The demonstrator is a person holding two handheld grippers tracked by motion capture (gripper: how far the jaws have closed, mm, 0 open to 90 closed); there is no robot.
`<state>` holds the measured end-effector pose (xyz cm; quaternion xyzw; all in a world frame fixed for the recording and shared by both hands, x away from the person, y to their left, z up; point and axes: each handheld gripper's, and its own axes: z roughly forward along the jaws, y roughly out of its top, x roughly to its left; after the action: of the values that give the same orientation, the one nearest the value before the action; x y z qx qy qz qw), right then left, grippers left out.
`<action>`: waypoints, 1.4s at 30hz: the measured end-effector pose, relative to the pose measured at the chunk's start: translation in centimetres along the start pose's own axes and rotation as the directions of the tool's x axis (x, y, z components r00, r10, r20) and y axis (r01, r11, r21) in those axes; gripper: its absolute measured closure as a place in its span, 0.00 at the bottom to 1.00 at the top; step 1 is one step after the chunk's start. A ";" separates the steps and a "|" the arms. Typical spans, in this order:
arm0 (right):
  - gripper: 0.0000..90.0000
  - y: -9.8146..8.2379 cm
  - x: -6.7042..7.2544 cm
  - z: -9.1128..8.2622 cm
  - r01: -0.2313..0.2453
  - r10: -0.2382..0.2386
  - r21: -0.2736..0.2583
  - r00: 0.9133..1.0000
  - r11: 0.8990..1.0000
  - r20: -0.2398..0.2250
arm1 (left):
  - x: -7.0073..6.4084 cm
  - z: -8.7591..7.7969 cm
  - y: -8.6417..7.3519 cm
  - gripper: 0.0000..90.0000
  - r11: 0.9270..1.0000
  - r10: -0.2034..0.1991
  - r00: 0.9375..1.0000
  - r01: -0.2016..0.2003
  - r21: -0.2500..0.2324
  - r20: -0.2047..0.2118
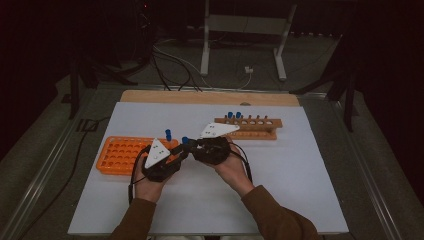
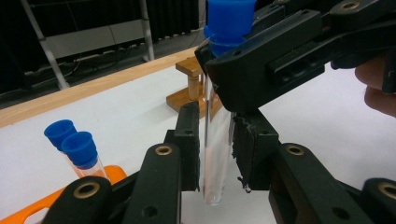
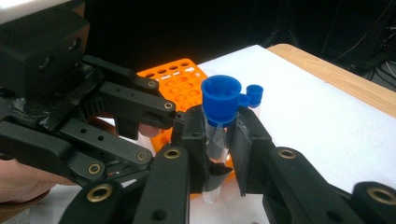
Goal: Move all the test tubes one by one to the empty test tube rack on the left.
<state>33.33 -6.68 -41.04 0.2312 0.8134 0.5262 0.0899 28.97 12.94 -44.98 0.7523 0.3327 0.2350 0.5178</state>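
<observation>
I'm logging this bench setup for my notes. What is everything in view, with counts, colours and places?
Held test tube: one, clear with blue cap, between both grippers above the mat.
Orange rack: one, left on the mat; two blue-capped tubes stand at its near corner in the left gripper view.
Wooden rack: one, brown, right rear of the mat; two blue-capped tubes at its left end.
White mat: one, over the table.
Wooden board: one, along the mat's far edge.
White metal frame: one, on the floor behind.
Cables: several, on the floor.
Left gripper: black, fingers shut on the tube's lower part.
Right gripper: black, fingers shut on it below the cap.
Hands: two, brown sleeves.
</observation>
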 end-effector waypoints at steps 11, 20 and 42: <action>0.70 -0.1 -0.4 -0.3 -0.045 0.044 -0.028 0.999 0.999 -0.029 | 0.7 -0.4 -0.3 0.87 1.000 -0.006 1.000 0.006 0.000 -0.030; 0.40 -0.6 -1.9 -2.0 -0.078 0.080 -0.044 0.996 0.996 0.036 | 2.7 -1.4 -1.3 0.87 0.998 -0.057 0.992 0.055 -0.025 -0.108; 0.28 -2.0 -3.0 -3.7 -0.060 0.064 -0.041 0.991 0.997 0.114 | 3.8 0.0 -3.3 0.86 0.997 -0.068 0.981 0.062 -0.038 -0.184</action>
<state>33.99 -11.81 -41.55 0.2849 0.7893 0.5295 0.1247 30.66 16.59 -48.02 0.7077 0.4000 0.2921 0.5038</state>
